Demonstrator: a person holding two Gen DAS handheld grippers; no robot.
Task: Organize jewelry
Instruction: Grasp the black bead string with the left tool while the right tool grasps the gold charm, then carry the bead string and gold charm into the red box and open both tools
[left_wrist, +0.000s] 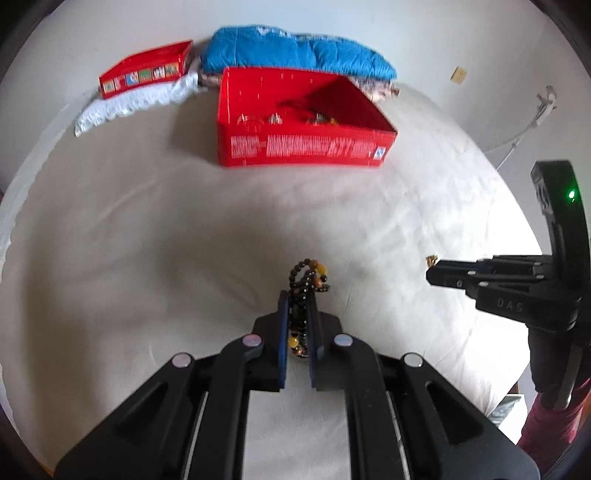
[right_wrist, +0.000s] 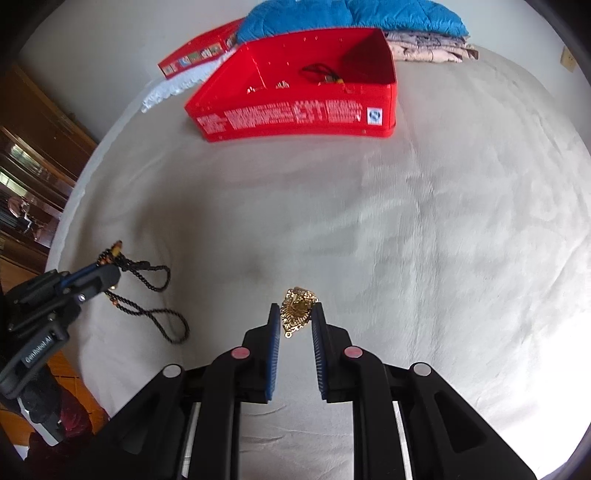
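Observation:
My left gripper (left_wrist: 298, 299) is shut on a dark beaded necklace (left_wrist: 308, 280) with amber beads; its loops trail onto the white bed in the right wrist view (right_wrist: 147, 291). My right gripper (right_wrist: 295, 310) has its fingers around a gold chain piece (right_wrist: 297, 308), touching it at the tips; the jaws look nearly closed on it. The open red box (left_wrist: 303, 146) stands at the far side of the bed and holds several small jewelry pieces (right_wrist: 321, 77). The right gripper also shows in the left wrist view (left_wrist: 434, 271).
A second red box (left_wrist: 146, 70) sits on a white lace cloth (left_wrist: 125, 105) at the back left. A blue quilt (left_wrist: 295, 48) on folded fabric lies behind the open box. The bed's left edge (right_wrist: 66, 229) borders wooden furniture.

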